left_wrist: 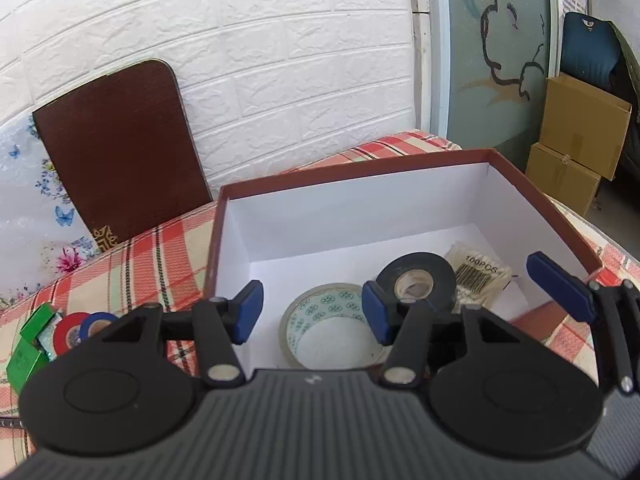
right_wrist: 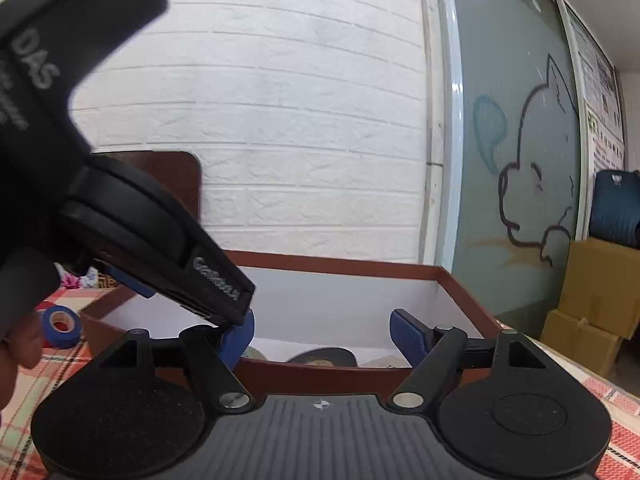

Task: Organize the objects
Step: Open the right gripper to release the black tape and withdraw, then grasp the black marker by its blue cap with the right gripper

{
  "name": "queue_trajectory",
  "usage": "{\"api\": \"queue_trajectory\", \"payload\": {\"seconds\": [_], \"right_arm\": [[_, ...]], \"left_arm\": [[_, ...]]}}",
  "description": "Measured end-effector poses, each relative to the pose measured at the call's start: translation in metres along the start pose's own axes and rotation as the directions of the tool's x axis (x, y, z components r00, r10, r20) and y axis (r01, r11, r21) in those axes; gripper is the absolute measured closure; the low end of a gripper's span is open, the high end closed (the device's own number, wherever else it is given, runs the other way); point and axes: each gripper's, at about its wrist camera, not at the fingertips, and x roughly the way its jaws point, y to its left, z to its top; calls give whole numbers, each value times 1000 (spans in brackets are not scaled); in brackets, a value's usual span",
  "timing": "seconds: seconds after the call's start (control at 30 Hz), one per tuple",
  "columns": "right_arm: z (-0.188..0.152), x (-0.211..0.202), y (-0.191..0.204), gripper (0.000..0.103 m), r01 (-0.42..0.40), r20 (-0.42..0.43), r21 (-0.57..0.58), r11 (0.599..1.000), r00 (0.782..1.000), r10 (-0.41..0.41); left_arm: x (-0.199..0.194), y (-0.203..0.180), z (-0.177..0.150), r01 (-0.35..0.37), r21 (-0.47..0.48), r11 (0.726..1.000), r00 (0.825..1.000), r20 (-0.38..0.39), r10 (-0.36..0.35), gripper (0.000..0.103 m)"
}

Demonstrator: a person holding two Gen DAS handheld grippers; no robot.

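Note:
A brown box (left_wrist: 532, 196) with a white inside stands on the plaid table. In it lie a clear tape roll (left_wrist: 320, 312), a black tape roll (left_wrist: 416, 276) and a small packet marked 100PCS (left_wrist: 480, 276). My left gripper (left_wrist: 312, 312) is open and empty over the box's near edge. My right gripper (right_wrist: 322, 338) is open and empty just in front of the box (right_wrist: 340, 268); one of its blue pads (left_wrist: 560, 284) shows in the left wrist view. Outside the box on the left lie a red tape roll (left_wrist: 68, 330), a blue tape roll (left_wrist: 94, 324) and green packets (left_wrist: 28, 344).
The box lid (left_wrist: 120, 148) leans on the white brick wall. The left gripper's body (right_wrist: 132, 224) fills the left of the right wrist view, with the blue tape roll (right_wrist: 60, 326) below it. Cardboard boxes (left_wrist: 576, 144) stand beyond the table on the right.

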Motion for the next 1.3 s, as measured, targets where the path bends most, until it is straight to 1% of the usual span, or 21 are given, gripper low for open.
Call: {"api": "queue_trajectory", "payload": {"seconds": [0.13, 0.2, 0.3, 0.4, 0.47, 0.53, 0.63, 0.7, 0.8, 0.93, 1.03, 1.1, 1.17, 1.2, 1.3], "right_arm": [[1, -31, 27, 28, -28, 21, 8, 1000, 999, 28], [2, -36, 34, 28, -45, 19, 17, 999, 999, 45], [0, -42, 48, 28, -82, -4, 25, 996, 997, 82], [-4, -42, 63, 28, -128, -51, 28, 991, 990, 130], [-8, -42, 74, 28, -168, -98, 45, 985, 980, 172], [-12, -42, 86, 28, -209, -145, 53, 977, 966, 214], [-17, -46, 111, 28, -268, -203, 35, 963, 941, 270], [-20, -48, 126, 28, -304, -234, 24, 952, 925, 301], [-23, -52, 149, 28, -355, -276, 2, 935, 899, 341], [-23, -52, 179, 28, -412, -324, -33, 911, 866, 380], [-22, -51, 201, 28, -449, -348, -63, 892, 847, 402], [-20, -48, 216, 28, -474, -360, -82, 877, 834, 418], [-22, -49, 232, 28, -503, -371, -107, 858, 821, 434], [-23, -47, 240, 29, -517, -380, -121, 848, 813, 441], [-21, -37, 268, 30, -570, -397, -145, 809, 782, 480]], "left_arm": [[-14, 11, -9, -7, -26, 1000, 1000, 12, 7, 46], [-21, 18, -15, -17, -37, 999, 1000, 13, 17, 45], [-29, 32, -27, -28, -61, 998, 1000, 4, 28, 43], [-36, 47, -41, -60, -72, 996, 998, -6, 59, 43], [-38, 59, -53, -86, -83, 993, 996, -27, 84, 42], [-38, 74, -67, -112, -104, 988, 993, -59, 106, 42], [-37, 98, -90, -160, -148, 976, 983, -119, 143, 42], [-36, 116, -105, -201, -173, 964, 972, -160, 173, 42], [-38, 143, -128, -244, -215, 946, 958, -207, 200, 42], [-42, 176, -156, -283, -280, 917, 943, -255, 213, 42], [-45, 203, -175, -311, -325, 893, 935, -276, 225, 42], [-49, 224, -184, -334, -349, 875, 932, -264, 250, 38], [-51, 248, -193, -386, -365, 848, 917, -252, 309, 36], [-50, 260, -198, -405, -375, 834, 910, -251, 330, 32], [-53, 300, -219, -435, -442, 784, 900, -221, 375, 19]]}}
